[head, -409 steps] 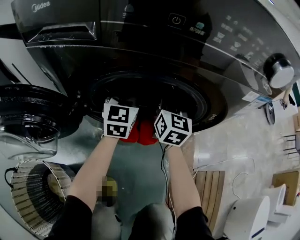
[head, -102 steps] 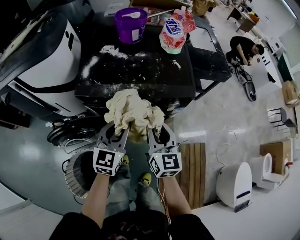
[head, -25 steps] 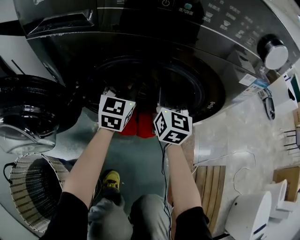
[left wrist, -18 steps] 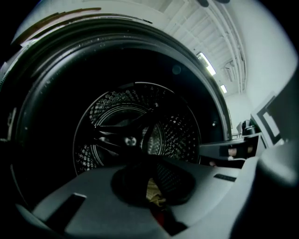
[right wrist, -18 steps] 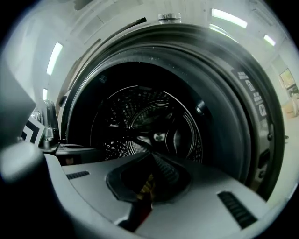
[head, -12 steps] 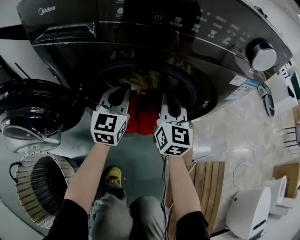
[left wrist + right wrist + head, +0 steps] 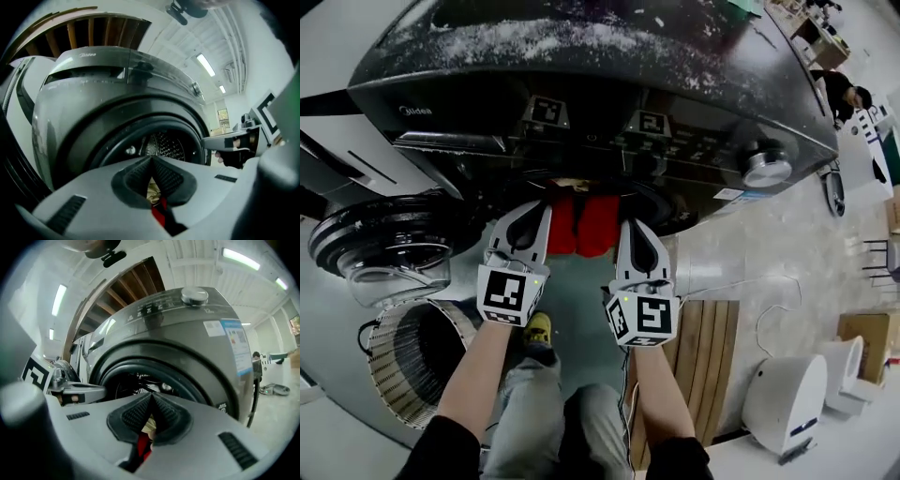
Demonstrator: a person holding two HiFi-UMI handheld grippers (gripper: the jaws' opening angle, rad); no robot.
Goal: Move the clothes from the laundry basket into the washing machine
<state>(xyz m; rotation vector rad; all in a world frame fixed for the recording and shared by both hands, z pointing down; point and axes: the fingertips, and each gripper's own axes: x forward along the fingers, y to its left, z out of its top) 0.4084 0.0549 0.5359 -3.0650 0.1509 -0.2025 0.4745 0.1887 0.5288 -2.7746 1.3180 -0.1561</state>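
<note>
Since the left gripper [image 7: 539, 208] and right gripper [image 7: 630, 230] are both pinched together empty, red and cream clothes [image 7: 581, 225] lying in the dark grey washing machine's [image 7: 581, 94] mouth, I'd check the pale woven laundry basket [image 7: 394, 342] next.

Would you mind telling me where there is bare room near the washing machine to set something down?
The washing machine's top shows only scattered white powder. The floor between the machine and the wooden slat board is bare but for a cable. Crowded: the drum mouth, with the open door, the laundry basket, and the shut left gripper and right gripper.
</note>
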